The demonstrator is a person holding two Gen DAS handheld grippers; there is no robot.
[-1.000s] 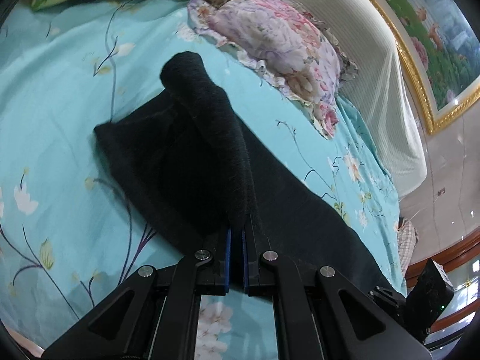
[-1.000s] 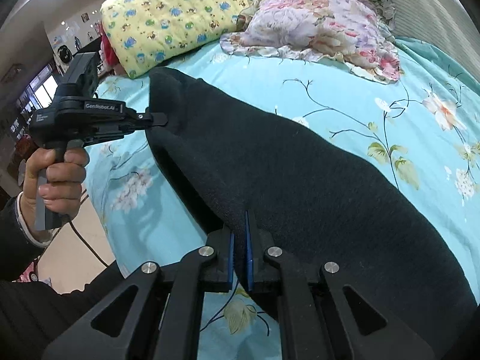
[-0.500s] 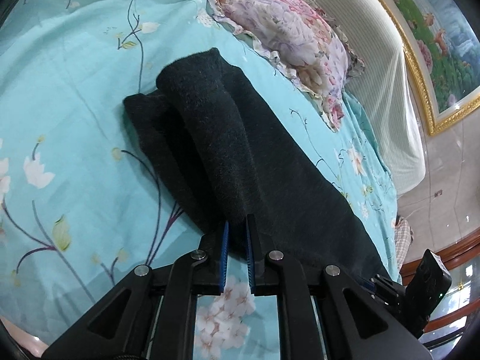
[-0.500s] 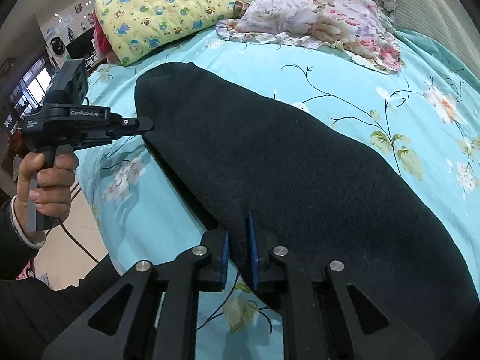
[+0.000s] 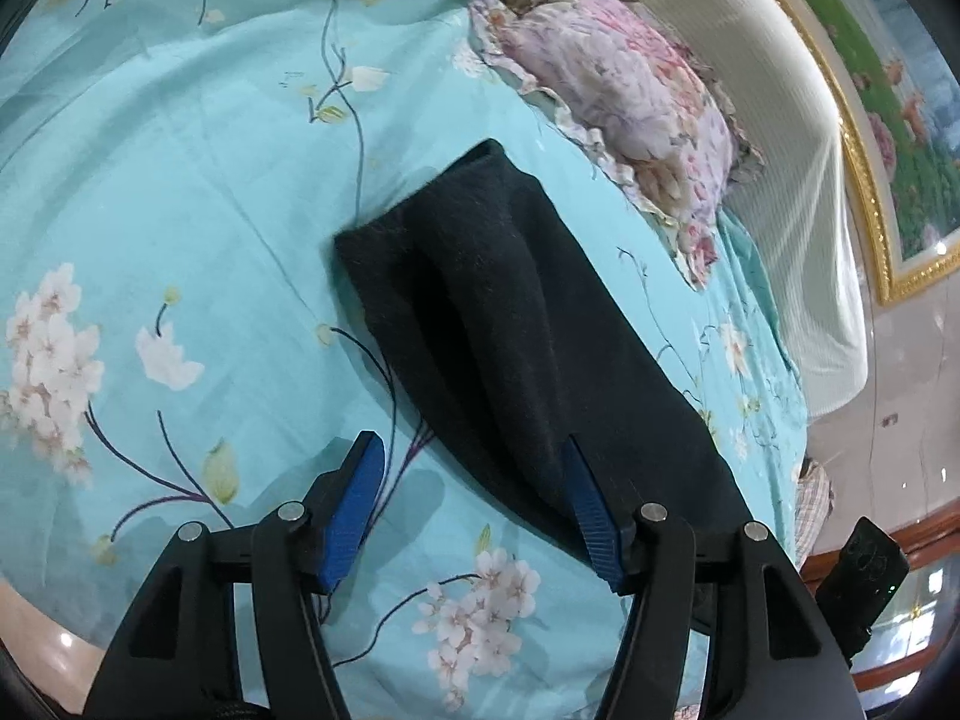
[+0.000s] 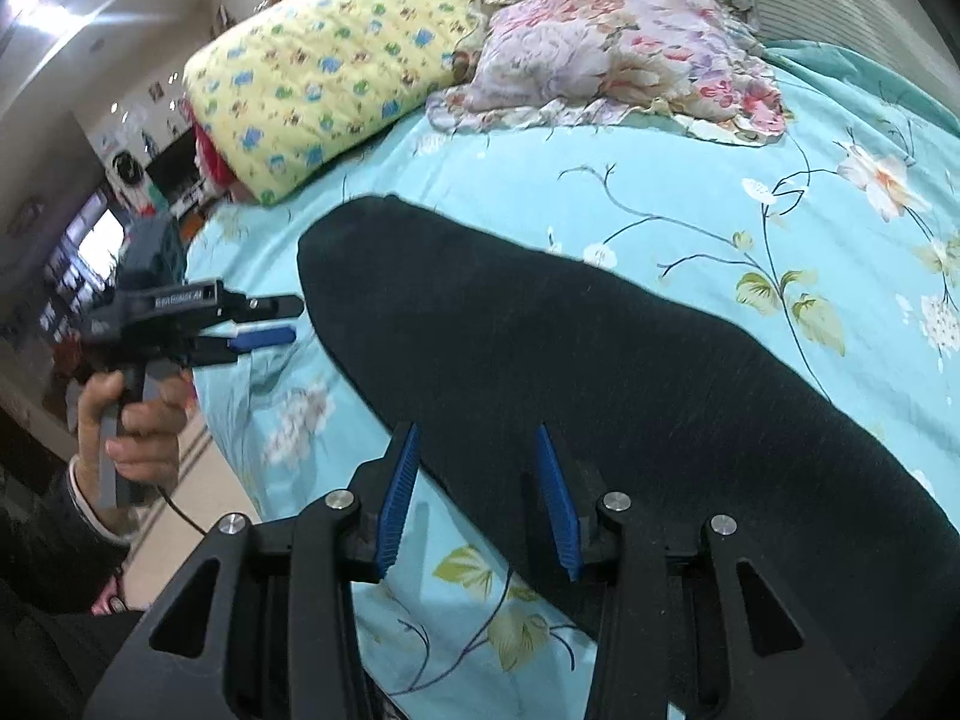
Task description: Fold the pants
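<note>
The black pants [image 5: 510, 330] lie folded lengthwise in a long strip on the turquoise floral bed sheet [image 5: 150, 180]. They also show in the right wrist view [image 6: 600, 372]. My left gripper [image 5: 471, 498] is open and empty at the strip's near edge, its right finger over the cloth. It also shows in the right wrist view [image 6: 270, 324], just left of the strip's end. My right gripper [image 6: 477, 489] is open and empty over the strip's near edge.
A pink floral pillow [image 5: 618, 96] and a yellow patterned pillow [image 6: 324, 72] lie at the head of the bed. A striped headboard [image 5: 780, 180] stands behind them. The bed's edge and the floor [image 6: 174, 492] are at the left.
Both grippers were shut on the pants' edge and have opened, letting the cloth drop flat onto the sheet. The raised fold has settled down.
</note>
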